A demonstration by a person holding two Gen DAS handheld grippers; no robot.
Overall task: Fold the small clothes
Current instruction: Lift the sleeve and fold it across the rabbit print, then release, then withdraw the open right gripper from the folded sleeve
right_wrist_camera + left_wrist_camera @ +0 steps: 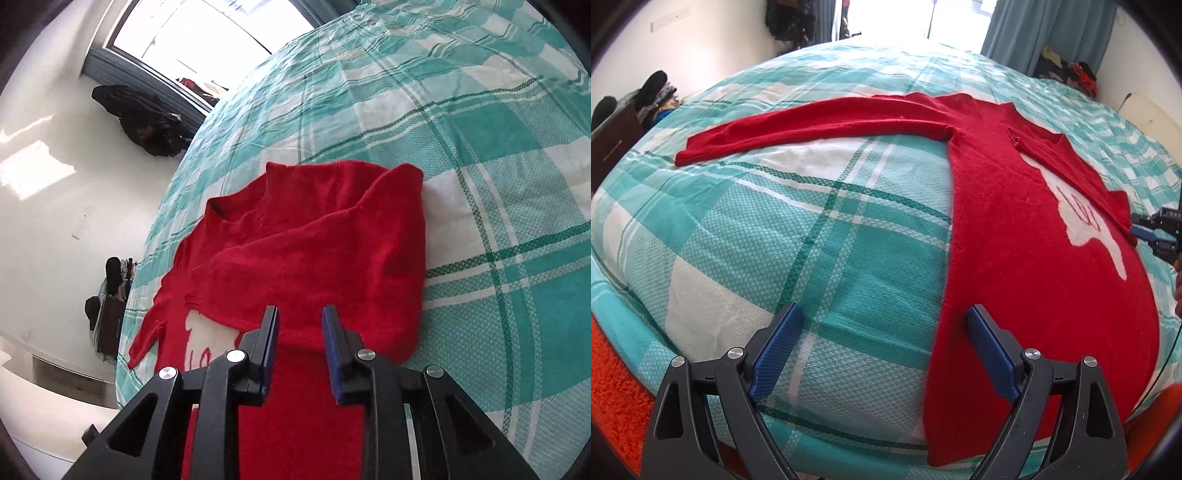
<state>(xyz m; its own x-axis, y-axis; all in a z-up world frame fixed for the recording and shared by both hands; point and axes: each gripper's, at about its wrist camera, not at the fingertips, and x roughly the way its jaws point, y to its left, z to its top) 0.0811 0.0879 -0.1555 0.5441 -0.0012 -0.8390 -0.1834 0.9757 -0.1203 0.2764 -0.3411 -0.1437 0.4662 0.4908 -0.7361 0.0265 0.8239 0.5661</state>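
Blue-padded fingers of the left tool (882, 347) stand wide apart, tilted down over the near edge of the bed (812, 229), gripping nothing. A red sweater (1015, 221) lies flat on the bed, one sleeve stretched left, the other folded across its chest. The right tool (299, 347) hovers narrowly open above that fold, its pads clear of cloth. The sweater's white design is partly hidden.
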